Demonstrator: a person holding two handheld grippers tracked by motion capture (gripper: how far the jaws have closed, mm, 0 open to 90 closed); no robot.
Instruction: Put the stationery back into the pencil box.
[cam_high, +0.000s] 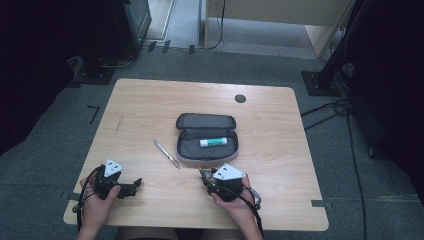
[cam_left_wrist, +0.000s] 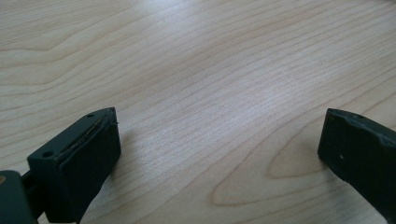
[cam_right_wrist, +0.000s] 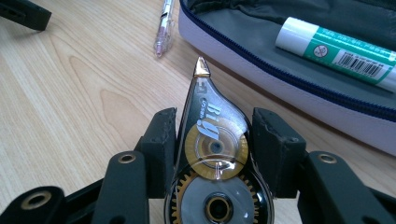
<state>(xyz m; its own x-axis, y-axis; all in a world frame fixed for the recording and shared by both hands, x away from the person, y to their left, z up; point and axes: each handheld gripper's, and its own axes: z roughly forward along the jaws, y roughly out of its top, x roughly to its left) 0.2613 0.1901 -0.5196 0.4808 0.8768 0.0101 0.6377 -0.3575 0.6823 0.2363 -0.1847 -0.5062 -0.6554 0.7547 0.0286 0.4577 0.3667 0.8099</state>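
The left gripper (cam_left_wrist: 219, 149) hangs low over a pale wooden table (cam_left_wrist: 201, 70), its two black jaws rising from the bottom corners and standing wide apart. The jaw on the left shows its flat inner pad, a worn, frayed seam along the top edge, and two small holes in its upper face. The jaw on the right is cut off by the frame edge and shows a smooth dark face. Bare wood lies between the jaws and ahead of them, its grain running in long curved lines, with an oval knot pattern just inside the right jaw.
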